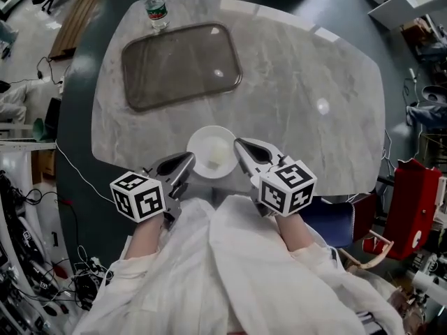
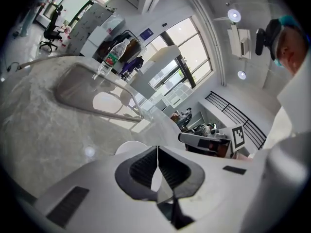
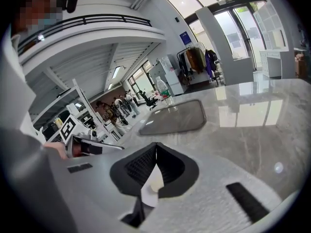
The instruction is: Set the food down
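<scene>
far left on the pale marble table (image 1: pixel 307 82), near its far edge, a clear water bottle (image 1: pixel 154 4) with a green label stands upright. just beside it lies a dark rectangular tray (image 1: pixel 181 65) with rounded corners and nothing on it. in the left gripper view the bottle (image 2: pixel 111 57) stands behind the tray's (image 2: pixel 85 89) far rim.

nearer the person, the left gripper (image 1: pixel 187 162) reaches in from the lower left, its marker cube (image 1: pixel 138 195) towards the wrist. its own view shows its jaws brought together at the tips (image 2: pixel 157 152), with a sliver of white rim pinched between the ribbed pads. it grips the left edge of the white bowl (image 1: pixel 201 149).

the bowl sits in the middle, over the table close to its near edge, well apart from the tray. a pale lump of food (image 1: pixel 218 153) lies inside it, right of centre. whether the bowl rests on the marble or hangs just above it cannot be told.

the right gripper (image 1: pixel 239 145) comes in from the lower right, its marker cube (image 1: pixel 288 185) behind it. its view shows the jaws closed (image 3: pixel 155 149) on a white piece of the bowl's right rim. white sleeves (image 1: pixel 209 271) fill the bottom of the head view.
</scene>
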Action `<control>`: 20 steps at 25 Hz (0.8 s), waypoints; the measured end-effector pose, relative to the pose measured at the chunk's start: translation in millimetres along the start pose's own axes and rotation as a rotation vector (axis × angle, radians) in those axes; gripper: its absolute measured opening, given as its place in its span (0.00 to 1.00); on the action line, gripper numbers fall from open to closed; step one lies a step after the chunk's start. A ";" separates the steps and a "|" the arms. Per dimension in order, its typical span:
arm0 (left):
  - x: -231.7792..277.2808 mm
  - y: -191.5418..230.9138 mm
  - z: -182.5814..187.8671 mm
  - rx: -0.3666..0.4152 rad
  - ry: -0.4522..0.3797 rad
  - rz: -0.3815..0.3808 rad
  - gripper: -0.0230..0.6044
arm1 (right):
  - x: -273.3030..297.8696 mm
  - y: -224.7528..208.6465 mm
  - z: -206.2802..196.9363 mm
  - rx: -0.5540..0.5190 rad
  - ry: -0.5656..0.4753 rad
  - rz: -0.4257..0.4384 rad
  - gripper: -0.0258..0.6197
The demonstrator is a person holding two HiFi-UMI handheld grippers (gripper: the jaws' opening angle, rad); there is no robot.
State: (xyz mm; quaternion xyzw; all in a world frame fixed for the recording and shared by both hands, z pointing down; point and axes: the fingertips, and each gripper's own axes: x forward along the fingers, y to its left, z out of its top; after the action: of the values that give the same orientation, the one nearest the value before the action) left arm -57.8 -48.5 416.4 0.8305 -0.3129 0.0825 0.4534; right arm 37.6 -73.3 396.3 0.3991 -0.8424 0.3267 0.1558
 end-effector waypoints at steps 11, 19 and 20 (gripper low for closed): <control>-1.3 23.0 -27.4 -0.046 0.014 0.089 0.07 | 7.3 -7.2 -49.2 0.073 0.110 0.002 0.04; 4.9 36.9 -58.9 -0.111 0.073 0.125 0.07 | 8.6 -8.7 -85.6 0.106 0.185 0.007 0.04; 5.5 38.3 -61.5 -0.116 0.077 0.127 0.07 | 8.7 -7.3 -90.0 0.105 0.197 0.011 0.04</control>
State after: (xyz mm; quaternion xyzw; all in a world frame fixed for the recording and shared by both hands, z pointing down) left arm -67.2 -16.5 481.0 0.7776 -0.3515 0.1245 0.5062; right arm 37.9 -20.9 470.4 0.3681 -0.8069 0.4090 0.2146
